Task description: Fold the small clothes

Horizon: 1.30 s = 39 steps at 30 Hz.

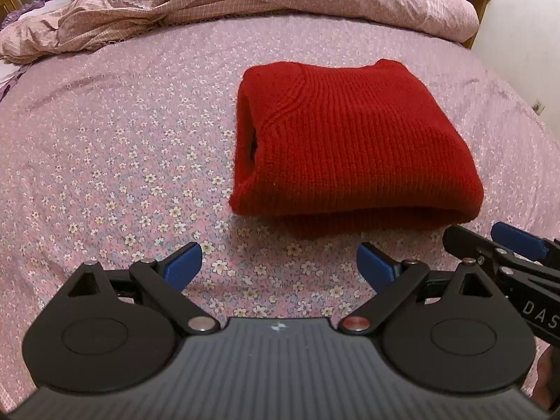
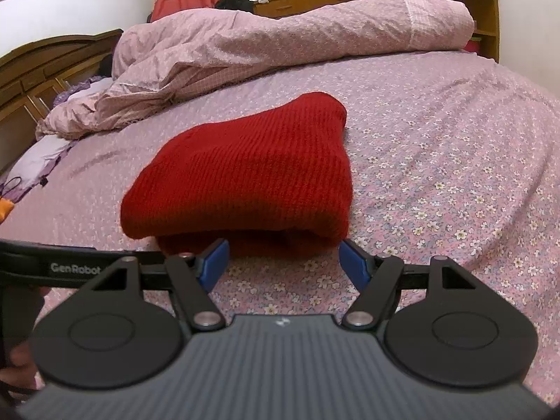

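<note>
A bed covered by a pink floral sheet (image 1: 122, 161) fills both views. On it lies a red knitted sweater (image 1: 350, 140), folded into a thick, compact bundle, ribbing uppermost, its lower layer protruding slightly at the near edge. The left gripper (image 1: 279, 262) hovers just short of that near edge, blue pads spread wide with only sheet between them; it holds nothing. The right gripper (image 2: 284, 262) sits at the sweater's near edge, jaws apart, pads flanking the protruding layer without pressing it. Beyond the sweater, a rumpled pink duvet (image 2: 280, 35) lies along the far side, before a wooden headboard (image 2: 45, 66).
</note>
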Motion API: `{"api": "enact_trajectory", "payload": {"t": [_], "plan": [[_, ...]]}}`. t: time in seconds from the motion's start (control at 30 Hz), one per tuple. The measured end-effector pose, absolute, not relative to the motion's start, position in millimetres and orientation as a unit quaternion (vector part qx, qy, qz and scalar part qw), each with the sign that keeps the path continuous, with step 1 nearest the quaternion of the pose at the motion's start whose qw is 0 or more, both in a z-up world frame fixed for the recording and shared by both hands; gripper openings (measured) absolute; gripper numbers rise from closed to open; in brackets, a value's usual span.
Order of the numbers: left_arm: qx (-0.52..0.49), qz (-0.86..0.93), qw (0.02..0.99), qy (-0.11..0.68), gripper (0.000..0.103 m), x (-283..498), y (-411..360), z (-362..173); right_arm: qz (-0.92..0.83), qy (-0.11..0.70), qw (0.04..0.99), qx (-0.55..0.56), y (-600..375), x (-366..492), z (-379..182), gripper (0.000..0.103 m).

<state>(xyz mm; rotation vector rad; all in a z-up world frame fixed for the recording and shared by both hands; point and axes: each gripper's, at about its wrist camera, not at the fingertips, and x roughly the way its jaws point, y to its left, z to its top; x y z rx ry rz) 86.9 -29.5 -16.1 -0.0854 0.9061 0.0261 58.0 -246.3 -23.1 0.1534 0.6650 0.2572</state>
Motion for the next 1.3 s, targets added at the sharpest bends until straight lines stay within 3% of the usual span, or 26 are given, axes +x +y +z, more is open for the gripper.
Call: {"api": "enact_trajectory", "payload": {"t": [1.3], "plan": [[-0.025, 0.009, 0.9, 0.435, 0.097, 84.8, -36.5, -16.0, 0.121, 0.331, 0.932, 0.082, -247.8, 60.5, -24.0, 0.072]]}}
